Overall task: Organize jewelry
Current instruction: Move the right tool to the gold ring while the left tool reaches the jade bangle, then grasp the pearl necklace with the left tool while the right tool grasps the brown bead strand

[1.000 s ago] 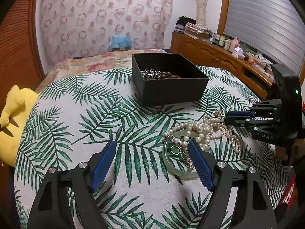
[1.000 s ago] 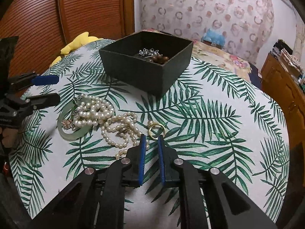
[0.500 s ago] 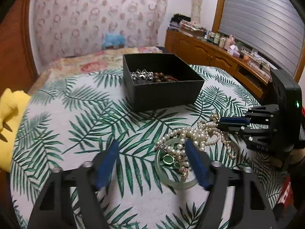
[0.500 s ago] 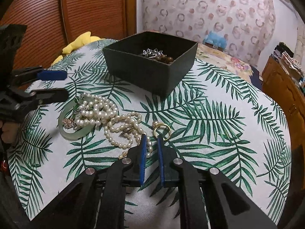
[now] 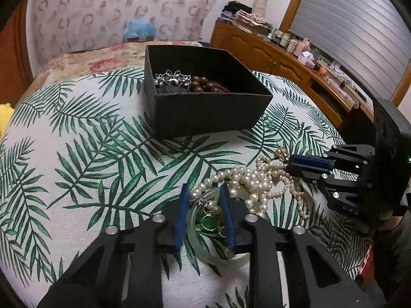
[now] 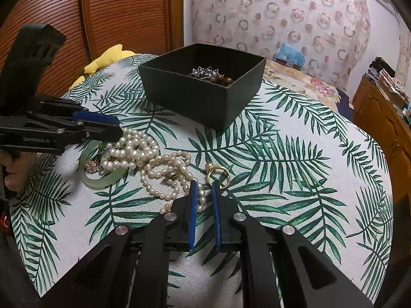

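Observation:
A black open box holds a silver brooch and brown beads; it also shows in the right wrist view. A pile of pearl strands lies over a pale green jade bangle with a green-stone piece inside it. My left gripper has its jaws narrowed around the green-stone piece and a pearl strand end. My right gripper is nearly shut and empty, its tips just short of a gold ring and the pearls.
The round table has a palm-leaf cloth. A yellow cushion lies at its far left edge. A wooden sideboard with small bottles stands beyond the table. A bed with a floral cover is behind the box.
My left gripper moved forward over the bangle and its jaws closed from wide open to a narrow gap around the green-stone piece. My right gripper crept slightly towards the ring.

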### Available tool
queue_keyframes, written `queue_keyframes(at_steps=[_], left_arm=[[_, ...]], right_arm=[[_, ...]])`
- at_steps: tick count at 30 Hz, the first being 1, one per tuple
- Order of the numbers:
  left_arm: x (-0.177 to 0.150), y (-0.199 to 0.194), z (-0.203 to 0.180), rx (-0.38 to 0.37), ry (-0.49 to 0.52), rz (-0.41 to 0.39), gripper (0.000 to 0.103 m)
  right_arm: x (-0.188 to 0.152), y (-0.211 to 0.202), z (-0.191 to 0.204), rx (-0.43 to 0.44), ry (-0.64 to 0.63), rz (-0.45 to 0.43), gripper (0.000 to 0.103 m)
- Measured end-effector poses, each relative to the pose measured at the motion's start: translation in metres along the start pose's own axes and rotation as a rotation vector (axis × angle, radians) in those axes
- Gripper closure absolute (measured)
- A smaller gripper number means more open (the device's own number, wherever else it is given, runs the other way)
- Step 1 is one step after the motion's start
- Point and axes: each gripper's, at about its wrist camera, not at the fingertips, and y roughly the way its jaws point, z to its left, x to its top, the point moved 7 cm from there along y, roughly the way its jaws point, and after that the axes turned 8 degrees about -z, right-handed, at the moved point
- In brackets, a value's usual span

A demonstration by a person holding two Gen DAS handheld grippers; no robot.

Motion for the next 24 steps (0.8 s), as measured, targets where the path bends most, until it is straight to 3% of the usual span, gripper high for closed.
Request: queue_keyframes(at_steps=[3,13,16,24], left_arm=[[0.002,-0.005,-0.001,0.003,0.011,-0.014,0.097],[0.025,-0.037,-0.017,0.014,0.059,-0.135,0.097],[0.034,-0.049,-0.024,0.007,0.071,-0.169,0.097],[0.058,-0.077,-0.040,0.003,0.106,-0.240,0.097]], right_arm=[[0.000,0.000,0.000,-0.001,-0.001,0.000,0.090],[0.000,0.001,0.000,0.000,0.000,0.000,0.090],[0.001,0.000,0.000,0.007,0.000,-0.004,0.097],[0.037,-0.031,0.002,0.040,0.034,-0.099,0.097]])
